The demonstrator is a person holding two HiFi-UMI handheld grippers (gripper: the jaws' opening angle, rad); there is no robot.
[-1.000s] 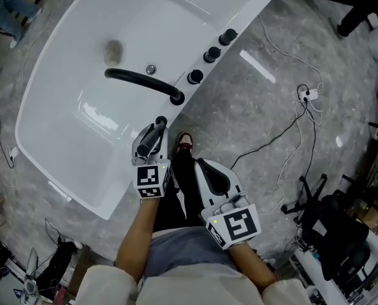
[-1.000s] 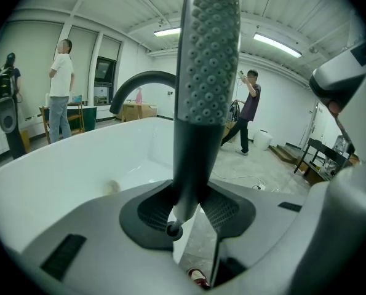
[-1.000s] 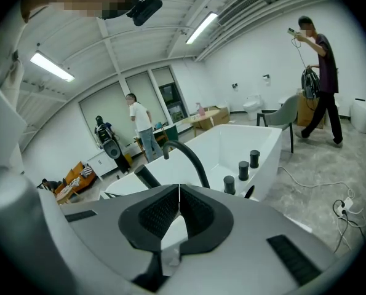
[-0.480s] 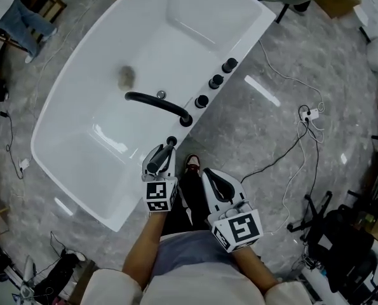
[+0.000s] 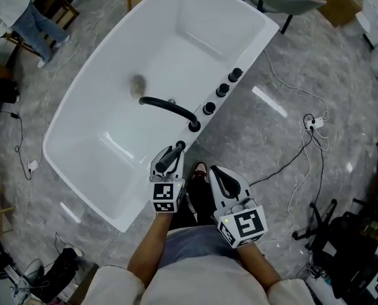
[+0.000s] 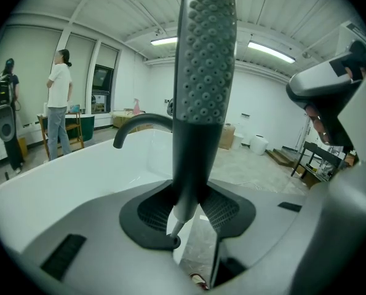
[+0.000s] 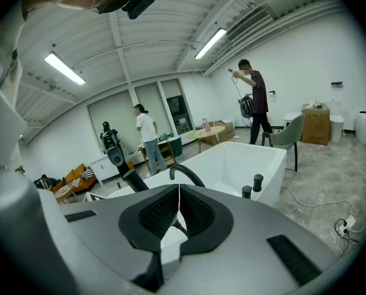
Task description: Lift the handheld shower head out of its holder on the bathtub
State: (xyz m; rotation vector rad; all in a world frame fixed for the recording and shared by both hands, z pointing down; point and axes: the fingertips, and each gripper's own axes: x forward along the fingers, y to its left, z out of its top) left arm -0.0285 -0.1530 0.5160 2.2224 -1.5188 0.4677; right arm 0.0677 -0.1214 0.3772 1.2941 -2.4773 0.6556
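While I stand at the near side of the white bathtub (image 5: pixel 195 24), which runs slantwise from the lower left to the top middle of the head view, a person (image 5: pixel 33 18) stands on the grey floor in the upper left corner. My left gripper (image 5: pixel 168 162) sits just below centre at the tub's near rim. Its jaws are partly parted and clamped on the dark handheld shower head (image 6: pixel 204 72). In the left gripper view the head rises upright out of the pads, nozzle face toward the camera, with a thin metal stem at its lower end. Just up and right of it the black curved spout (image 5: pixel 169 107) arches over the basin, and three black knobs (image 5: pixel 222 89) line the rim beyond. My right gripper (image 5: pixel 218 173) hangs beside the left one, lower centre, pads pressed together on nothing. A cable (image 5: pixel 303 145) trails across the floor at right.
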